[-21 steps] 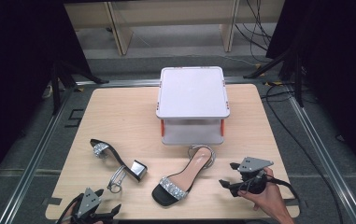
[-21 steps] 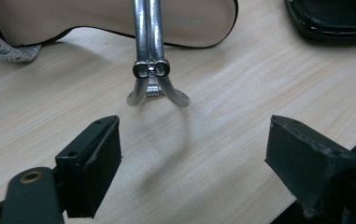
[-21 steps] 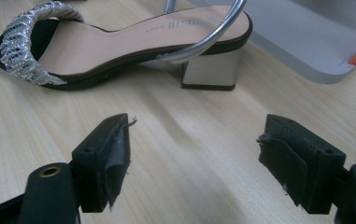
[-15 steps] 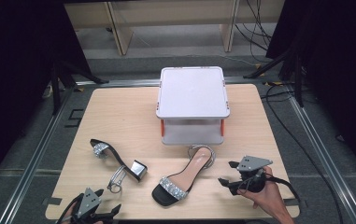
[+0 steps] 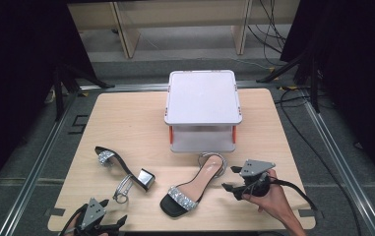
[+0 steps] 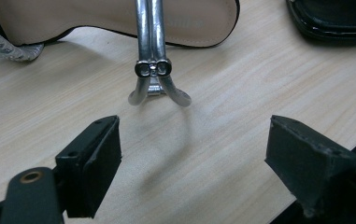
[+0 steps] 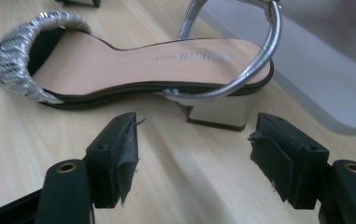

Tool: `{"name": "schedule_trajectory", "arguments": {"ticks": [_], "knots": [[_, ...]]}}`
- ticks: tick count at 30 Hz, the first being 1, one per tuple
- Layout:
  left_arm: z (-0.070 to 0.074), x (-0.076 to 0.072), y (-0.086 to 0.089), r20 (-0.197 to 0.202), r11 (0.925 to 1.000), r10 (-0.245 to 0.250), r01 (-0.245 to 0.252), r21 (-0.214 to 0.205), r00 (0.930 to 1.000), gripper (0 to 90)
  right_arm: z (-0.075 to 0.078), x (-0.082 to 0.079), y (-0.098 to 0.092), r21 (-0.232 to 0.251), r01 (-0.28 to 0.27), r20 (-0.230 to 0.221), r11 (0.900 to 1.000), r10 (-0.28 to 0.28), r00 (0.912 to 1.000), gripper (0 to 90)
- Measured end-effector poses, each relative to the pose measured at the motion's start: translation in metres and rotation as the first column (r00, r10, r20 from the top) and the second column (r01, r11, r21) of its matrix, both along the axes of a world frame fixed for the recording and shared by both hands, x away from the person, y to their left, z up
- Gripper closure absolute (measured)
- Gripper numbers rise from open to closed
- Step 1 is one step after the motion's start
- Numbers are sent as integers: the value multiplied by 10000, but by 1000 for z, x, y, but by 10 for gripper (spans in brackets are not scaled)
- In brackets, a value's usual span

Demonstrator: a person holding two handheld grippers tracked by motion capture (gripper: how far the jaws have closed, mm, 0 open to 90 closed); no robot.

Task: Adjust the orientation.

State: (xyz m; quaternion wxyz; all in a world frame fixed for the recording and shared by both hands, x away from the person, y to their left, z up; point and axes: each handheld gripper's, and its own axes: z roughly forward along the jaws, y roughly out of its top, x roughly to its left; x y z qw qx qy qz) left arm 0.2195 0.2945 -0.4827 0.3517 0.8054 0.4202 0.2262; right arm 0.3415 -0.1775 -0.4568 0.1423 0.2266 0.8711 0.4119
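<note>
Two block-heeled sandals with glittery silver toe straps lie on the wooden table (image 5: 126,123). The left sandal (image 5: 123,169) is tipped on its side, and its silver ankle strap with buckle (image 6: 153,70) lies just ahead of my open left gripper (image 6: 192,135), also at the table's front left (image 5: 113,211). The right sandal (image 5: 195,184) stands upright. My right gripper (image 7: 196,130), held in a hand at the front right (image 5: 229,178), is open and points at that sandal's silver heel (image 7: 217,112) without touching it.
A white lidded box (image 5: 202,98) with orange clips stands at the middle of the table, just behind the right sandal's ankle strap. The box's lower edge (image 7: 316,79) lies close to the right of the heel. Metal rails and cables run around the table.
The right gripper has edged slightly left toward the upright sandal's heel. The left gripper and both sandals have not moved.
</note>
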Motion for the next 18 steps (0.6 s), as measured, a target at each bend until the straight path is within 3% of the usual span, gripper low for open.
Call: {"name": "schedule_trajectory", "arguments": {"ticks": [3, 6, 7, 9, 13, 14, 15, 18], "knots": [[0, 0, 0, 7, 9999, 22, -22, -133, 10000, 176, 0, 2, 9, 65, -486, 112, 9988, 485, 9988, 365], [0, 0, 0, -35, 9999, -7, 7, -112, 10000, 176, -3, 6, 13, 130, -509, -90, 9986, 510, 9987, 396], [0, 0, 0, 33, 9999, -2, 3, -120, 10000, 176, -5, 9, 14, -17, -657, 52, 9978, 657, 9978, 451], [1, 0, 0, -37, 10000, -38, 38, 9, 10000, 176, -6, 11, 16, 232, -1003, 250, 9947, 997, 9947, 473], [0, -1, 0, 31, 9999, -4, 4, -107, 10000, 176, -3, 10, 27, -250, -1667, 623, 9857, 1680, 9838, 587], [0, -1, 0, 31, 9999, -4, 4, -107, 10000, 176, -3, 10, 27, -250, -1667, 623, 9857, 1680, 9838, 587], [1, -1, 0, -40, 10000, -46, 46, -42, 10000, 176, -4, 10, 32, -759, -1805, 688, 9806, 1858, 9802, 626], [0, -1, 0, 21, 10000, -5, 5, -78, 10000, 176, -2, 9, 35, -973, -1990, 791, 9752, 2069, 9752, 698]]}}
